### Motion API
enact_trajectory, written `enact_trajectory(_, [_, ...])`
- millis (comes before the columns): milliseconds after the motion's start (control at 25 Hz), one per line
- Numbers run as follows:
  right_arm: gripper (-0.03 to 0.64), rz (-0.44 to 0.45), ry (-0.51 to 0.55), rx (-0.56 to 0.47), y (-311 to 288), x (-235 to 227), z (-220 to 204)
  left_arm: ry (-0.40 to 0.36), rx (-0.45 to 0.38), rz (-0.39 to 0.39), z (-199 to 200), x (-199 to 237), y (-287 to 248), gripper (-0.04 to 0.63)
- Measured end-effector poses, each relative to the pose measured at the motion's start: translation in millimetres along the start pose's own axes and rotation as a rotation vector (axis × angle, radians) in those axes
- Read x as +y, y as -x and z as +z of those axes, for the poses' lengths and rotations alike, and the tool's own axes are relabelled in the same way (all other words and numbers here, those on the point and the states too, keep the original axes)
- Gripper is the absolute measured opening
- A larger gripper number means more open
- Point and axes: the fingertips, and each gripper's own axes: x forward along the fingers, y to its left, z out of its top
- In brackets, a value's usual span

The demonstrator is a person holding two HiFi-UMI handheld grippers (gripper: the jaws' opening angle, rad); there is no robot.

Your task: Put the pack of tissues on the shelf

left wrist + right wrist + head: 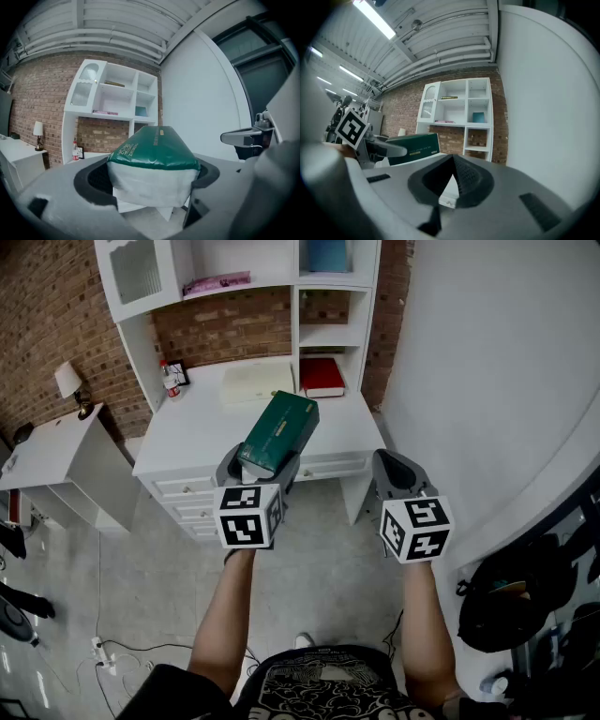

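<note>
While the white shelf unit (281, 277) stands far off against the brick wall, the green pack of tissues (277, 432) is clamped in the left gripper (260, 465), jaws spread wide on its sides, far end jutting past them. The right gripper (398, 472) is closed on nothing. Only the left gripper view shows the pack's white near end; only the head view shows the red book (322, 376).

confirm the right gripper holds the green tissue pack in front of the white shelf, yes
No. It is the left gripper that holds the green tissue pack in front of the white shelf. The left gripper view shows the pack clamped between that gripper's jaws. The right gripper is shut with nothing in it.
</note>
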Motion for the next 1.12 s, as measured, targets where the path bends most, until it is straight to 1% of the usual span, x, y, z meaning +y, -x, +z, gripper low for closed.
enact_trajectory(200, [0.004, 0.006, 0.004, 0.002, -5, 6, -1, 0.012, -0.004, -0.007, -1, 5, -2, 0.446])
enact_trajectory(440, [0.003, -0.003, 0.002, -0.003, -14, 1, -2, 0.024, -0.010, -0.023, -3, 7, -14, 0.446])
enact_trajectory(680, [0.003, 0.006, -0.004, 0.000, -32, -9, -6, 0.034, 0.005, -0.028, -7, 9, -33, 0.446])
enact_trajectory(880, [0.003, 0.028, -0.016, -0.004, -56, -27, -16, 0.030, 0.015, -0.008, -12, 12, -60, 0.446])
enact_trajectory(1120, [0.003, 0.071, -0.024, -0.006, -105, -61, -20, 0.015, 0.016, 0.029, -6, 15, -112, 0.446])
